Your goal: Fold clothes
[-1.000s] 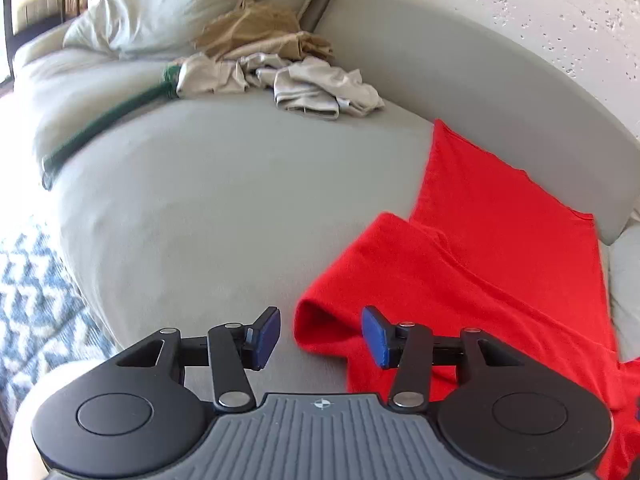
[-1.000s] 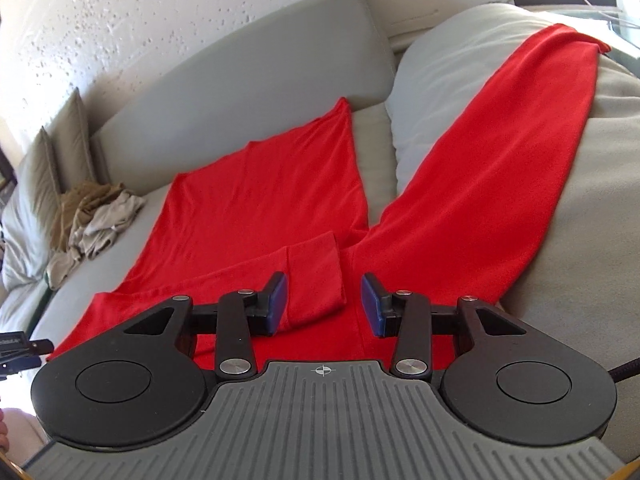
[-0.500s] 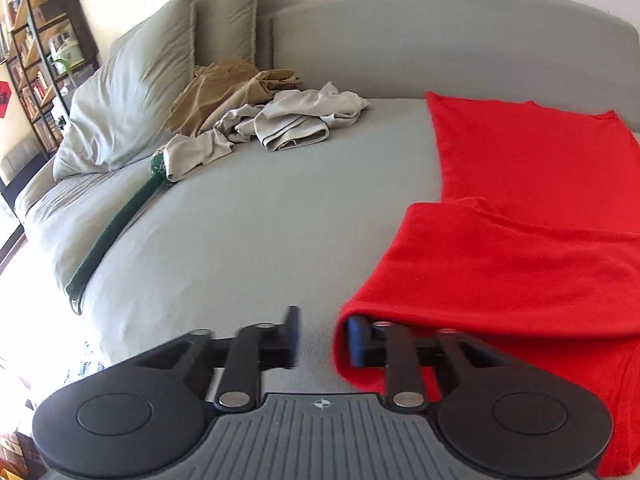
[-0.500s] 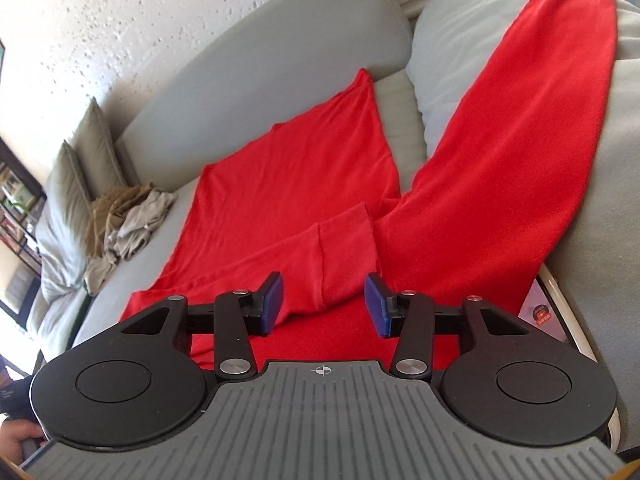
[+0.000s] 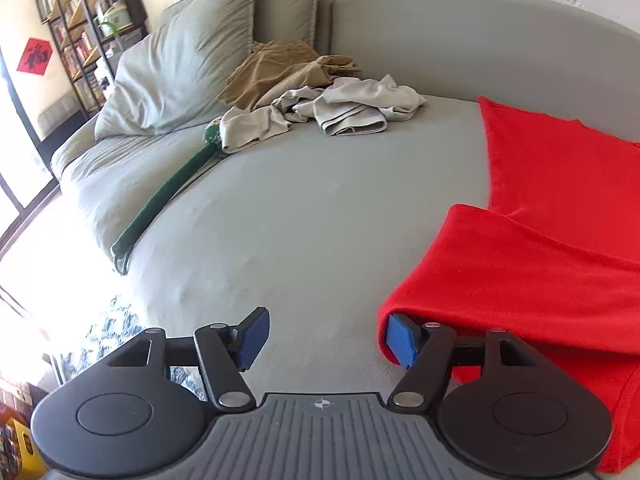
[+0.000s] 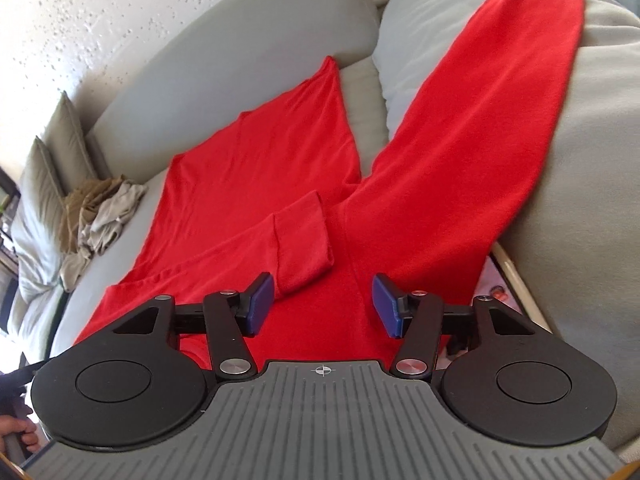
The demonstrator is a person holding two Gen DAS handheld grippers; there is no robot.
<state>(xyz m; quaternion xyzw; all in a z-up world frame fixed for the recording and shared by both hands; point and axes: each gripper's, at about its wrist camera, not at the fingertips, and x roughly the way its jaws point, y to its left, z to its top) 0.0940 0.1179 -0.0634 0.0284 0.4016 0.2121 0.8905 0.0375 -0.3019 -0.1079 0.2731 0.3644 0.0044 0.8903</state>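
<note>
A red long-sleeved garment (image 6: 256, 184) lies spread on a grey sofa seat (image 5: 304, 208). One sleeve is folded across its body, its cuff (image 6: 304, 240) just beyond my right gripper. The other sleeve (image 6: 480, 140) runs up over a grey cushion. My right gripper (image 6: 322, 306) is open and empty above the red fabric. My left gripper (image 5: 326, 336) is open and empty; its right finger (image 5: 400, 338) sits against the folded red edge (image 5: 500, 280), partly tucked under it.
A pile of beige and light grey clothes (image 5: 320, 100) lies at the sofa's back, also in the right wrist view (image 6: 100, 216). A green strap-like item (image 5: 168, 196) lies along the seat's left edge. Pillows (image 5: 180, 72) stand behind; a bookshelf (image 5: 88, 12) beyond.
My left gripper closed to a narrow gap half a second ago and has now opened wide beside the folded red edge. My right gripper stayed open and drew back slightly.
</note>
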